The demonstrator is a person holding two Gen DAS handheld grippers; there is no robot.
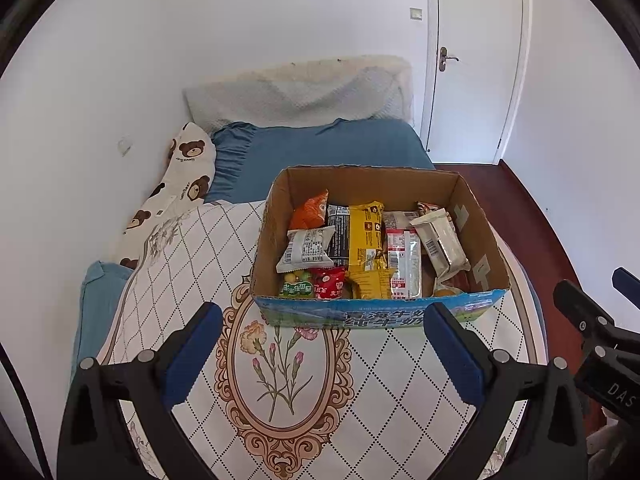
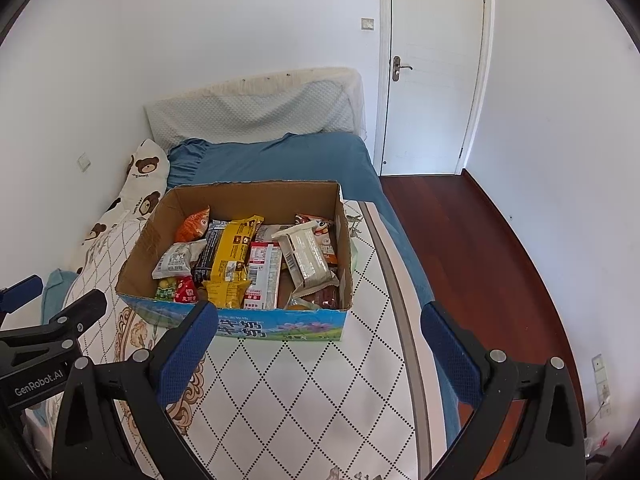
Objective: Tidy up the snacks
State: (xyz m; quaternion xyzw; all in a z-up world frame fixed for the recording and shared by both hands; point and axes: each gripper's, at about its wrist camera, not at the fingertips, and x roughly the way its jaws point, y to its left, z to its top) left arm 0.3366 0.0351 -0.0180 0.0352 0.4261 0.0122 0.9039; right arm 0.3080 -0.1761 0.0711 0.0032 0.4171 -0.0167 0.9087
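Beyond the fingertips, the lower snacks in the cardboard box [image 1: 472, 216] are covered by the upper packets, and their kinds cannot be told. The print on the yellow packet [image 1: 364, 236] is too small to be read. The right gripper [image 1: 624, 288] is cut off by the left wrist view's edge.

Matt corrugated cardboard box [image 1: 372, 184], glossy plastic snack wrappers [image 1: 362, 240], quilted cloth bedcover [image 1: 192, 264].
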